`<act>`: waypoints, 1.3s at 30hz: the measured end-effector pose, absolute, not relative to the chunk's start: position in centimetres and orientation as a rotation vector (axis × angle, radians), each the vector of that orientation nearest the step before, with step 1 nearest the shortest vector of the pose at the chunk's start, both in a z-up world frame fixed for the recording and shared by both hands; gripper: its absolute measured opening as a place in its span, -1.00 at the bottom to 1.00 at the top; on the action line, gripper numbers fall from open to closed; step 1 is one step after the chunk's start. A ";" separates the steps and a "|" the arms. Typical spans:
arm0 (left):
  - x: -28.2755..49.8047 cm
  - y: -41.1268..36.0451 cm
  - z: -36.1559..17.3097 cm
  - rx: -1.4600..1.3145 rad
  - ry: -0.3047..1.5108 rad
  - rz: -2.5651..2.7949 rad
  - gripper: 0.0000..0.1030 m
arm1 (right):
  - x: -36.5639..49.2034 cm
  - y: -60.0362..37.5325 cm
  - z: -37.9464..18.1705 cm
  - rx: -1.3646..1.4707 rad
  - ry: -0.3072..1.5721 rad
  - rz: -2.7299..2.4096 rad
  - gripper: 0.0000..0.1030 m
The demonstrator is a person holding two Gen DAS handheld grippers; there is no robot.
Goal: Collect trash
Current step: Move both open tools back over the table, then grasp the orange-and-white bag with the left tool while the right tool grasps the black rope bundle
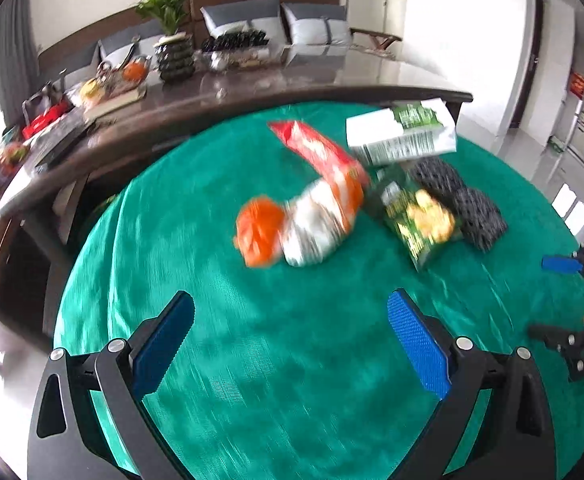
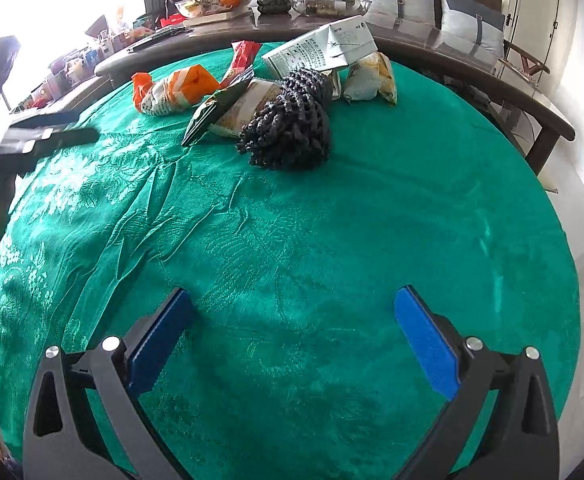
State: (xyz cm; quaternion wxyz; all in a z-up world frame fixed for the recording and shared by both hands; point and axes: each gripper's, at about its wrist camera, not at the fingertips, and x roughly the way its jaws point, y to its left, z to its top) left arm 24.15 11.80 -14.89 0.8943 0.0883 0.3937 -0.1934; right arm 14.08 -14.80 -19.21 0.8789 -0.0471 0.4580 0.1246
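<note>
Trash: one carton, two black nets; both claws released.

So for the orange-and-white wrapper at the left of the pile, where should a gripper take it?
Judging by shape, grip the orange-and-white wrapper at its twisted orange end, which sticks out clear of the pile. Come from the left with the open left gripper, the nearer one; that end looks narrow enough to pinch.
</note>
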 end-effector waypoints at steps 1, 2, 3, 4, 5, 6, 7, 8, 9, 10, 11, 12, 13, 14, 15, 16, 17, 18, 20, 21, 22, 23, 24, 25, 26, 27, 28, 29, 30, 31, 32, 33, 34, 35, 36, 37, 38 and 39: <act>25.0 11.8 -14.7 0.183 0.811 -0.418 0.87 | 14.2 -14.8 -19.2 -0.099 0.954 0.259 0.91; 26.3 11.7 -14.5 0.187 0.809 -0.452 0.87 | 14.2 -14.8 -19.2 -0.099 0.954 0.259 0.91; 27.0 11.5 -14.4 0.194 0.809 -0.469 0.87 | 14.1 -14.8 -19.2 -0.099 0.954 0.259 0.91; 27.7 11.2 -14.3 0.207 0.808 -0.488 0.87 | 14.2 -14.8 -19.2 -0.099 0.954 0.259 0.91; 28.6 10.7 -14.4 0.231 0.810 -0.514 0.87 | 14.2 -14.8 -19.2 -0.099 0.954 0.259 0.91; 29.2 10.1 -14.5 0.254 0.817 -0.538 0.87 | 14.2 -14.8 -19.2 -0.100 0.954 0.259 0.91; 29.5 9.8 -14.7 0.273 0.820 -0.552 0.87 | 14.2 -14.8 -19.2 -0.100 0.954 0.258 0.91; 30.0 9.3 -15.0 0.298 0.822 -0.568 0.87 | 14.2 -14.8 -19.2 -0.099 0.954 0.259 0.91; 30.6 8.8 -15.4 0.316 0.836 -0.594 0.87 | 14.2 -14.8 -19.2 -0.099 0.954 0.258 0.91; 31.1 8.4 -15.9 0.331 0.857 -0.617 0.87 | 14.2 -14.8 -19.2 -0.099 0.954 0.258 0.91; 31.4 8.1 -16.3 0.343 0.864 -0.622 0.87 | 14.2 -14.8 -19.2 -0.099 0.954 0.258 0.91; 31.8 7.7 -16.8 0.359 0.874 -0.633 0.87 | 14.2 -14.8 -19.2 -0.099 0.954 0.259 0.91; 32.0 7.6 -17.2 0.371 0.882 -0.643 0.87 | 14.2 -14.8 -19.2 -0.099 0.954 0.259 0.91; 32.2 7.2 -17.6 0.390 0.889 -0.652 0.87 | 14.2 -14.8 -19.2 -0.099 0.954 0.259 0.91; 32.2 7.0 -18.0 0.402 0.891 -0.658 0.87 | 14.2 -14.8 -19.2 -0.099 0.955 0.259 0.91; 32.3 6.9 -18.2 0.406 0.896 -0.672 0.87 | 14.2 -14.8 -19.2 -0.098 0.955 0.259 0.91; 32.3 6.8 -18.4 0.401 0.899 -0.682 0.87 | 14.2 -14.8 -19.2 -0.098 0.955 0.259 0.91; 32.3 6.8 -18.5 0.391 0.901 -0.693 0.87 | 14.1 -14.8 -19.2 -0.098 0.955 0.259 0.91; 32.1 6.7 -18.6 0.367 0.903 -0.722 0.79 | 14.1 -14.9 -19.2 -0.096 0.955 0.260 0.91; 31.9 6.6 -18.6 0.358 0.907 -0.737 0.74 | 14.2 -14.9 -19.2 -0.094 0.956 0.261 0.91; 31.7 6.5 -18.6 0.360 0.906 -0.744 0.60 | 14.2 -14.9 -19.2 -0.093 0.956 0.262 0.91; 31.5 6.4 -18.6 0.362 0.907 -0.750 0.39 | 14.1 -14.9 -19.2 -0.093 0.956 0.262 0.91; 31.3 6.3 -18.6 0.363 0.910 -0.755 0.32 | 14.1 -14.9 -19.2 -0.093 0.956 0.262 0.91; 31.2 6.4 -18.5 0.358 0.911 -0.751 0.25 | 14.1 -14.9 -19.2 -0.092 0.956 0.262 0.91; 31.1 6.5 -18.4 0.350 0.914 -0.748 0.22 | 14.1 -15.0 -19.2 -0.090 0.956 0.264 0.91; 31.1 6.7 -18.3 0.340 0.918 -0.741 0.21 | 14.2 -15.0 -19.1 -0.089 0.957 0.267 0.91; 30.9 6.9 -18.3 0.330 0.921 -0.733 0.17 | 14.3 -15.1 -19.1 -0.089 0.958 0.281 0.91; 30.7 7.0 -18.2 0.321 0.924 -0.722 0.15 | 14.6 -15.2 -19.0 -0.081 0.959 0.296 0.91; 30.3 7.1 -18.2 0.314 0.926 -0.708 0.14 | 14.9 -15.5 -18.8 -0.060 0.960 0.311 0.91; 29.7 7.3 -18.1 0.308 0.927 -0.694 0.13 | 15.7 -15.9 -18.6 -0.018 0.968 0.321 0.91; 29.3 7.4 -18.0 0.303 0.926 -0.685 0.13 | 16.6 -16.5 -18.2 0.030 0.973 0.321 0.91; 28.6 7.6 -17.9 0.292 0.925 -0.668 0.13 | 17.7 -17.1 -17.5 0.093 0.960 0.323 0.91; 28.0 7.9 -17.7 0.276 0.928 -0.655 0.13 | 18.5 -17.3 -17.0 0.127 0.946 0.330 0.91; 27.6 8.0 -17.6 0.264 0.932 -0.647 0.13 | 19.4 -17.4 -16.5 0.148 0.935 0.337 0.91; 26.8 8.3 -17.5 0.243 0.939 -0.635 0.13 | 20.3 -17.4 -16.1 0.160 0.932 0.343 0.91; 26.3 8.5 -17.4 0.228 0.946 -0.621 0.13 | 21.5 -17.2 -15.8 0.175 0.942 0.358 0.90; 25.4 8.8 -17.3 0.205 0.956 -0.596 0.13 | 22.4 -16.9 -15.7 0.191 0.951 0.372 0.88; 24.9 9.0 -17.2 0.187 0.962 -0.581 0.13 | 23.4 -16.6 -15.7 0.202 0.956 0.381 0.84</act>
